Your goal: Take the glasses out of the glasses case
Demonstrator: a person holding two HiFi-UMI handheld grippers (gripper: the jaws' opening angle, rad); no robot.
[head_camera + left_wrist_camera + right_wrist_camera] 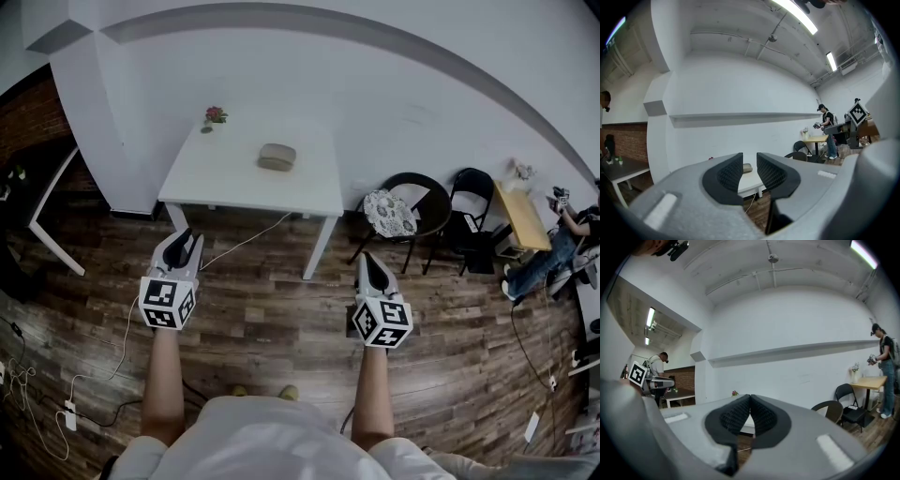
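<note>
**Left gripper view: left gripper slack, glasses case lying on the table**

Shows those jaws parted by a narrow gap, with nothing held. Frames only the distant case and a strip of table top between them.

In the right gripper view, finds the right gripper with jaws pressed together at the tips, clamping nothing.

From the head view, places both grippers in front of the table, over the wooden floor and well apart from the table. Puts the left one near the table's front left corner and the right one off its front right corner. Puts the case alone near the table's middle, a little toward the back edge. Adds a small pink flower at the table's back left corner. Sets two dark chairs to the right of the table. Traces a thin cable from under the table's front edge out across the floor.
</note>
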